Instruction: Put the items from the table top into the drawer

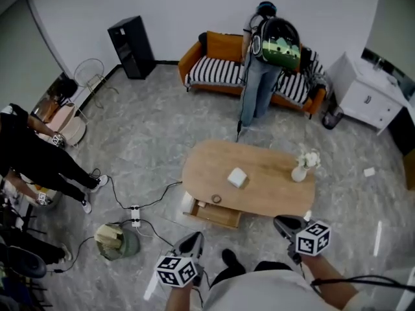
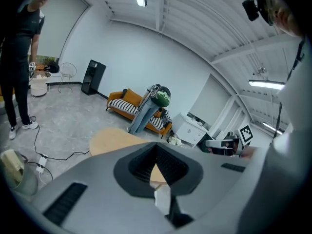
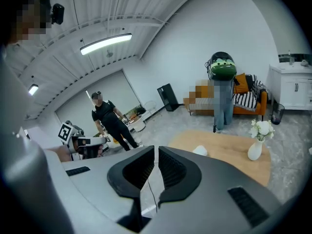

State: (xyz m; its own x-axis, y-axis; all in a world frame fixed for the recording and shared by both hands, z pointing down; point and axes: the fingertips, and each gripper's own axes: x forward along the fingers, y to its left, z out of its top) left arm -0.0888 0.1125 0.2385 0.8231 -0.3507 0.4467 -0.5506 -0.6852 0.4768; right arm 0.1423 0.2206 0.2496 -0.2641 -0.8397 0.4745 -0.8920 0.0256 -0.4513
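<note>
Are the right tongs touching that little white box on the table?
Apart. The head view shows the right tongs by the near edge of the table, with bare wood between them and the white box.

Ceiling strip lights [image 3: 105,43] give even, soft-shadowed brightness; both gripper views bend strongly and darken at their edges.

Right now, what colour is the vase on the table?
White vase, clearest in the right gripper view.

Pale wooden surface [image 1: 272,193] bearing a white box [image 1: 237,177] and white vase [image 1: 299,173]; grey marbled floor [image 1: 149,148]; far orange sofa [image 1: 220,46] with black-and-white striped cushions [image 1: 211,70]; black cabinet [image 1: 131,47] far left; white cabinet [image 1: 363,92] far right; green backpack [image 1: 280,44]; black-and-white square markers on left tongs [image 1: 194,237] and right tongs [image 1: 283,223].
</note>
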